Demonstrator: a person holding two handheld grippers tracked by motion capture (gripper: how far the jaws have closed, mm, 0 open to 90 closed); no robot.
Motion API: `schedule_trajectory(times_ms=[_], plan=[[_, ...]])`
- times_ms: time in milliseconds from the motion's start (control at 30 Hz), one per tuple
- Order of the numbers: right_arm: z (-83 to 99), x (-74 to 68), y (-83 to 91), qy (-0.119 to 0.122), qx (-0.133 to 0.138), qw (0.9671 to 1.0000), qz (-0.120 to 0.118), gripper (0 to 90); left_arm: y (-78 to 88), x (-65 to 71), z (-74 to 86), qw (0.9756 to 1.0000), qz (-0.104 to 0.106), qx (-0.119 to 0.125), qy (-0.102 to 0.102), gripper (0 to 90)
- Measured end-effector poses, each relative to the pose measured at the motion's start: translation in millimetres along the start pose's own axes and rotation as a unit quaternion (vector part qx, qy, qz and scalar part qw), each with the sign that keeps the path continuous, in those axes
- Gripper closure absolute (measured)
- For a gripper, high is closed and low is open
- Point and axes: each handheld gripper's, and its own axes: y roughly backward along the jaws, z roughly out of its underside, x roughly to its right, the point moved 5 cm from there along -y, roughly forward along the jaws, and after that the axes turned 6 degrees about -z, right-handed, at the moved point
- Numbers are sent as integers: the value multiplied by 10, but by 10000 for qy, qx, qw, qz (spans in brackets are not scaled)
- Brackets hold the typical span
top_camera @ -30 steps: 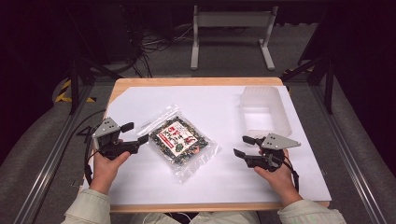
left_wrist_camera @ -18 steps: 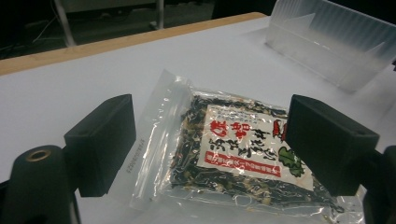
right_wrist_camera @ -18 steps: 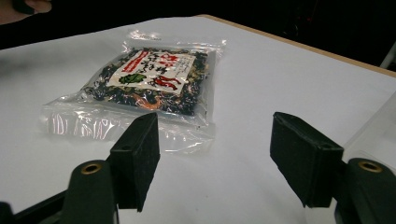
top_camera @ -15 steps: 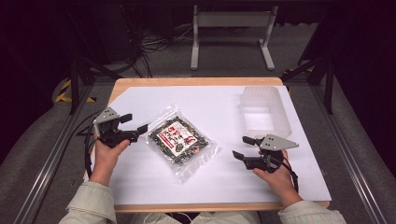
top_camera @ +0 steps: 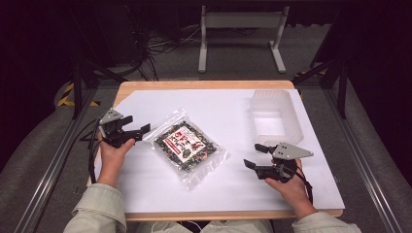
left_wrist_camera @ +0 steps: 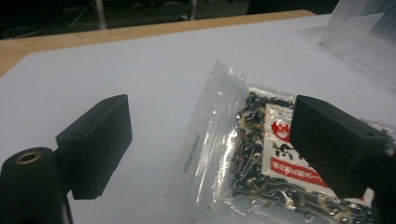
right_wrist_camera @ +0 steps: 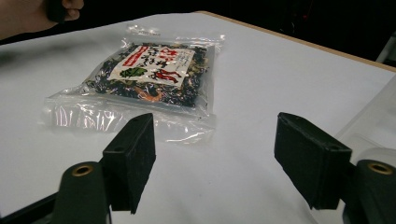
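The left claw [top_camera: 141, 132] gapes empty, jaws just widened, beside the clear plastic packet of dark dried flakes [top_camera: 187, 144] — slick film may slip from the pads.

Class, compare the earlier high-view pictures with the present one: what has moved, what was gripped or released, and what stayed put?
The left claw has shifted away from the person along the table's left edge, beside the clear bag of dried food; its jaws have just been opening, nothing gripped. The right claw kept its place, jaws opening, empty. Bag and clear plastic container stayed put.
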Motion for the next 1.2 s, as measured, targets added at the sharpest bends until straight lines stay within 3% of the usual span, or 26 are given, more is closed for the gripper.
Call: schedule_trajectory(times_ms=[133,300,433,700,800,933,1000,1200], plan=[[21,-4,28,-3,-21,10000,59,290,-131,-50,79,9992,-48,-366,135,154],[49,-16,38,85,-97,9998,125,283,-222,-46,118,9994,-58,-313,-109,229],[59,-23,49,120,-121,9997,154,282,-289,-46,168,9990,69,-443,-49,233],[66,-21,60,93,-129,9998,150,279,-359,-66,274,9955,216,-908,171,261],[68,-27,50,106,-157,9997,132,278,-386,-90,338,9928,197,-1145,307,266],[73,-28,33,157,-192,9996,156,280,-388,-104,367,9912,278,-1218,429,285],[75,-25,31,154,-199,9996,158,280,-391,-94,383,9903,304,-1291,419,340],[76,-22,35,143,-195,9996,160,280,-407,-60,391,9900,359,-1320,335,342]])
